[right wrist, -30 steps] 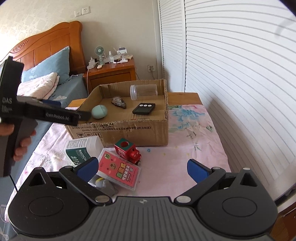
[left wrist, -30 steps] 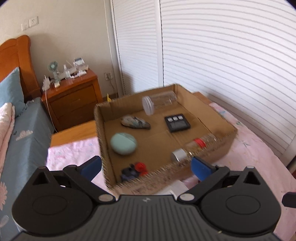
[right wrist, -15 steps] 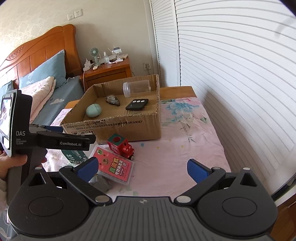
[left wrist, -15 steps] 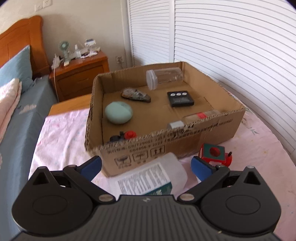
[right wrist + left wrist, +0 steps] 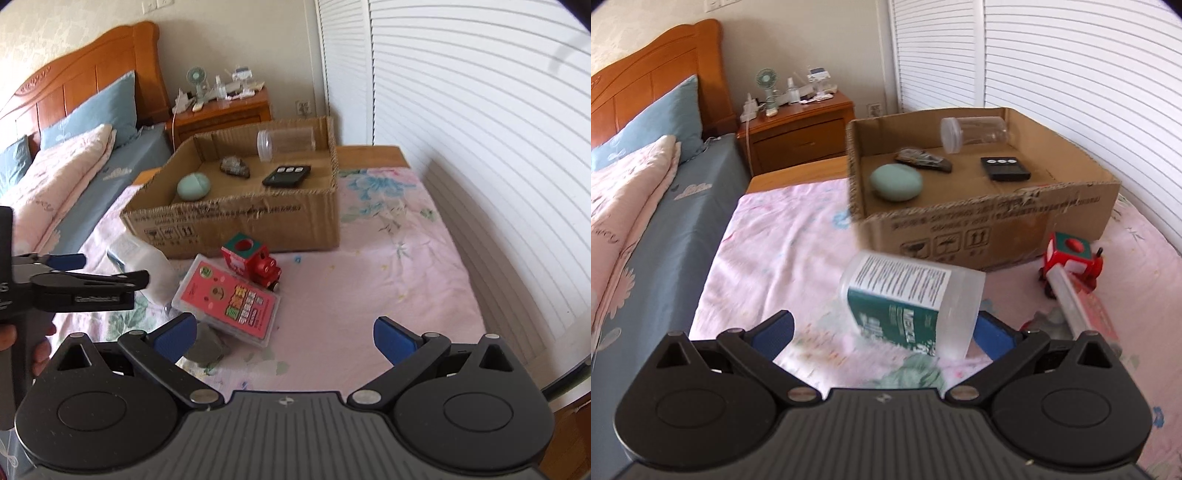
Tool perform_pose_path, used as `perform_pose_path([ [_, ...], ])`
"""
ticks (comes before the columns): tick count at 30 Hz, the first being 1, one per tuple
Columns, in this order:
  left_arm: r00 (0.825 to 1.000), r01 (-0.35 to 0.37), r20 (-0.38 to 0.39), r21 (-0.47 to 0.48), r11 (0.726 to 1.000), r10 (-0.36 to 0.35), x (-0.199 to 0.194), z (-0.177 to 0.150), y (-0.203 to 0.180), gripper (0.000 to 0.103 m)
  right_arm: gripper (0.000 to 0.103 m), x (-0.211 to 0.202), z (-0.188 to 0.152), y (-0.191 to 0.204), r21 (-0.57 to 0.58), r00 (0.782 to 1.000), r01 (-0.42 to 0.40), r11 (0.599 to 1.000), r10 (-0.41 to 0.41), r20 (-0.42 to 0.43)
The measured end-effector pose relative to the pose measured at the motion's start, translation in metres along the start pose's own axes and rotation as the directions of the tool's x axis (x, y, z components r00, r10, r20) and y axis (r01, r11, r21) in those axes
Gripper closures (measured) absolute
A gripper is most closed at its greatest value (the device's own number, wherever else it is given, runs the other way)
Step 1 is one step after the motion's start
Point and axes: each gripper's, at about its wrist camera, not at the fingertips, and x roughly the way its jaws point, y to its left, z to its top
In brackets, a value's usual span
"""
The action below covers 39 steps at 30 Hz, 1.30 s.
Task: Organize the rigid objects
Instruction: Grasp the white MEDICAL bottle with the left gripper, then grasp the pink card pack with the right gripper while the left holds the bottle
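A cardboard box (image 5: 997, 225) stands on the pink bedspread; it shows in the right wrist view too (image 5: 258, 221). Inside lie a clear jar (image 5: 973, 133), a green oval case (image 5: 895, 181), a stone (image 5: 921, 160) and a black remote (image 5: 1004, 168). A translucent bottle with a green label (image 5: 912, 302) lies on its side between the open fingers of my left gripper (image 5: 882, 332). My right gripper (image 5: 284, 334) is open and empty above the spread. A red toy train (image 5: 255, 260), a pink card case (image 5: 229, 299) and a grey stone (image 5: 205, 345) lie before it.
The left gripper and the hand holding it (image 5: 70, 284) show at the left of the right wrist view. A bed with pillows (image 5: 635, 173) and a wooden nightstand (image 5: 798, 125) lie to the left. White louvred doors (image 5: 461, 110) run along the right.
My left gripper has drawn back from the box and dropped towards the lying bottle, which now sits between its fingers. My right gripper has moved slightly nearer the loose objects.
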Motion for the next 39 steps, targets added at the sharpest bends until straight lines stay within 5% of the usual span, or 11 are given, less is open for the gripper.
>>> perform_pose_path([
  [12,0.998,0.046,0.054,-0.055,0.997,-0.043,-0.024,-0.020,0.022,0.001,0.000,0.045,0.032,0.030,-0.006,0.997,-0.062,0.998,0.062,-0.043],
  [18,0.997,0.047,0.069,-0.052,0.998,-0.044,-0.029,-0.024,0.025,0.001,0.000,0.077,0.033,0.042,-0.022,0.996,-0.013,1.000,0.011,-0.086],
  [28,0.995,0.074,0.069,-0.041,0.996,-0.071,-0.030,-0.025,0.019,0.001,0.000,0.069,0.025,-0.001,0.049,0.994,0.056,0.997,-0.052,-0.092],
  [33,0.995,0.074,0.067,-0.032,0.997,-0.072,-0.031,-0.025,0.015,0.001,0.000,0.070,0.012,-0.024,0.040,0.983,0.138,0.990,-0.132,-0.126],
  [39,0.993,0.093,0.068,-0.021,0.995,-0.092,-0.029,-0.024,0.010,0.001,0.000,0.072,-0.006,-0.037,-0.016,0.980,0.135,0.991,-0.136,-0.145],
])
